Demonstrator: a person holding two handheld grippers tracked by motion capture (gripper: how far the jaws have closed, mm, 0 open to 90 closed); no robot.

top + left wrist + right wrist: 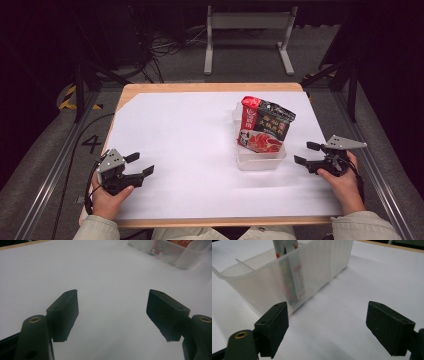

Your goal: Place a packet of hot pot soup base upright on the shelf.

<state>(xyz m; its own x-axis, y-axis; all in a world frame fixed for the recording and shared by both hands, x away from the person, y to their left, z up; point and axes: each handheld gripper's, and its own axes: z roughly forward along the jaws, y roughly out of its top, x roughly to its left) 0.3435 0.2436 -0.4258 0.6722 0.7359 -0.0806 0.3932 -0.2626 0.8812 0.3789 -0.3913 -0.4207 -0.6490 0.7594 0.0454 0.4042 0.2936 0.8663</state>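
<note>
A red and black packet point(264, 127) stands in a clear plastic tub point(260, 160) on the right half of the counter point(175, 145), which is covered by a white sheet. The tub's long axis runs from the person's side toward the far edge, and the packet lies along it, propped up and leaning, its red sealed end toward the far left and its printed face turned up toward the high view. In the right gripper view the packet point(292, 277) shows through the tub's translucent wall point(319, 267), beside an inner divider.

The left tongs point(141, 164) rest at the near left of the counter, well apart from the tub, jaws spread wide with bare white sheet between them; the left gripper view point(112, 312) shows the same gap. The right tongs point(306, 153) sit just to the right of the tub, pointing at its side wall, jaws released and holding nothing point(327, 327)
</note>
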